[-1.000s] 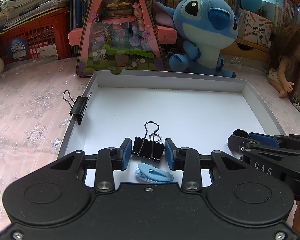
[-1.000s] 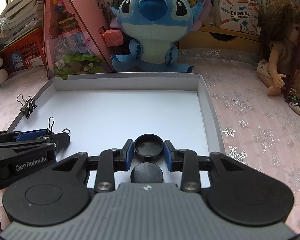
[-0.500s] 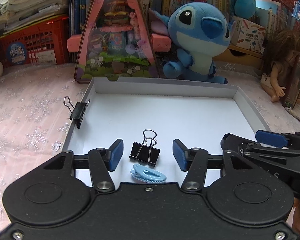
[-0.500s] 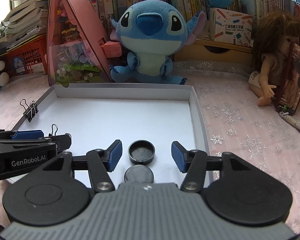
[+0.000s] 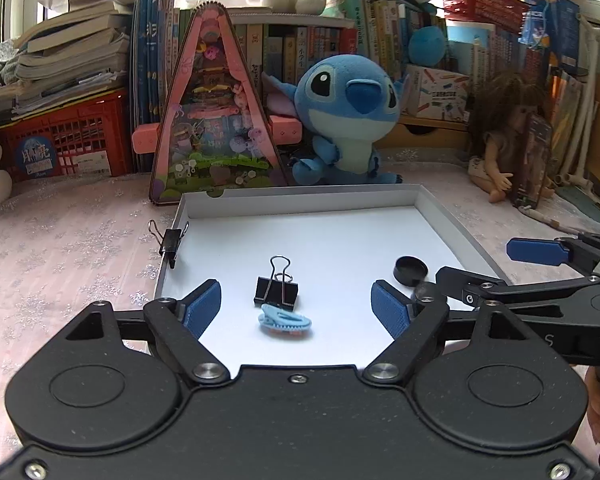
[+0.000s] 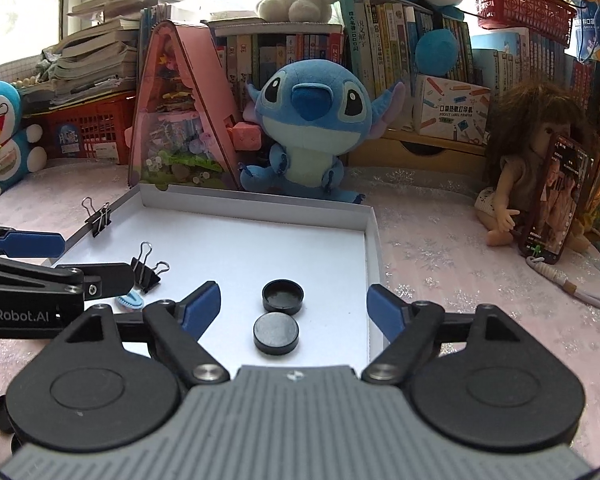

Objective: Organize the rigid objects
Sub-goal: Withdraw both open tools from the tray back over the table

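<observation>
A shallow white box point(image 5: 300, 200) point(image 6: 374, 248) lies on the pink cloth. Inside it, a black binder clip point(image 5: 276, 287) point(image 6: 147, 270) stands just behind a light blue clip point(image 5: 286, 321) point(image 6: 130, 302). My left gripper point(image 5: 298, 308) hangs over both with its jaws opening and nothing between the pads. In the right wrist view two black round caps sit in the box, one hollow side up point(image 6: 283, 295) and one flat point(image 6: 276, 330). My right gripper point(image 6: 294, 306) is above them, jaws opening, pads clear of both. Another binder clip point(image 5: 171, 239) point(image 6: 98, 219) grips the box's left wall.
A blue plush point(image 6: 306, 136), a pink triangular toy case point(image 5: 216, 120) and a doll point(image 6: 536, 168) with a phone point(image 6: 554, 204) stand behind and right of the box. Books and red crates line the back. More black caps point(image 6: 0, 414) lie at lower left.
Both grippers let go of what they held, the left the binder clip and the right the hollow cap, opened wide and drew back and up from the box.
</observation>
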`<state>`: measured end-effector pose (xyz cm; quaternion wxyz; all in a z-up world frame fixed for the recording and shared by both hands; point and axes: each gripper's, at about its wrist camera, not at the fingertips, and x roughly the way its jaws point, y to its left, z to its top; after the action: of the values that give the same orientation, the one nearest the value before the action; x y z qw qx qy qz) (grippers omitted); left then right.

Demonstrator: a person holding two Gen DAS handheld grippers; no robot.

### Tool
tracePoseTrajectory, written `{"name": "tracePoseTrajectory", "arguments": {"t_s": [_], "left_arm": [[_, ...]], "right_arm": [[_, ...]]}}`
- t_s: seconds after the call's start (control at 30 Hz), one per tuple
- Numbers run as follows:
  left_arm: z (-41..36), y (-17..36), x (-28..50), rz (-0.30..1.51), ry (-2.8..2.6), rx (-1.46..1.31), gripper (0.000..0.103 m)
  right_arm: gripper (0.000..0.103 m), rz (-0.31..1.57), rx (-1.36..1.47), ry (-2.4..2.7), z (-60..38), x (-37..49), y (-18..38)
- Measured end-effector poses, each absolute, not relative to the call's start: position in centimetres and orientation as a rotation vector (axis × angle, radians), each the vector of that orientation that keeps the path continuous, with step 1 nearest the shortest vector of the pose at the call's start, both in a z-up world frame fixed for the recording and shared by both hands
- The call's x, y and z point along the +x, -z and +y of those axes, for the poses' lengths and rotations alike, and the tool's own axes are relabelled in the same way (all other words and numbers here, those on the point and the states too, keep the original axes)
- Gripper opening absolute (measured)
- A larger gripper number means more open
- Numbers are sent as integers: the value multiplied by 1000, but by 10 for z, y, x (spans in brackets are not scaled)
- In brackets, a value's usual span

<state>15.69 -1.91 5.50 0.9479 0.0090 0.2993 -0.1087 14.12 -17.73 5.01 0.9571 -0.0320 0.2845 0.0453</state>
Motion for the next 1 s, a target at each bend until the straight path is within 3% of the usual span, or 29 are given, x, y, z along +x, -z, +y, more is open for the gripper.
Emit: {"name": "tracePoseTrajectory", "arguments": {"t_s": [0.63,1.0], "left_arm": [[-4,-58,52,506,310,59,85],[9,-44,11,491,305,62,86]], "right_arm": [[102,449,-121,-174,-171,56,-53],[103,418,-149,-189,-167,19,-42]]}}
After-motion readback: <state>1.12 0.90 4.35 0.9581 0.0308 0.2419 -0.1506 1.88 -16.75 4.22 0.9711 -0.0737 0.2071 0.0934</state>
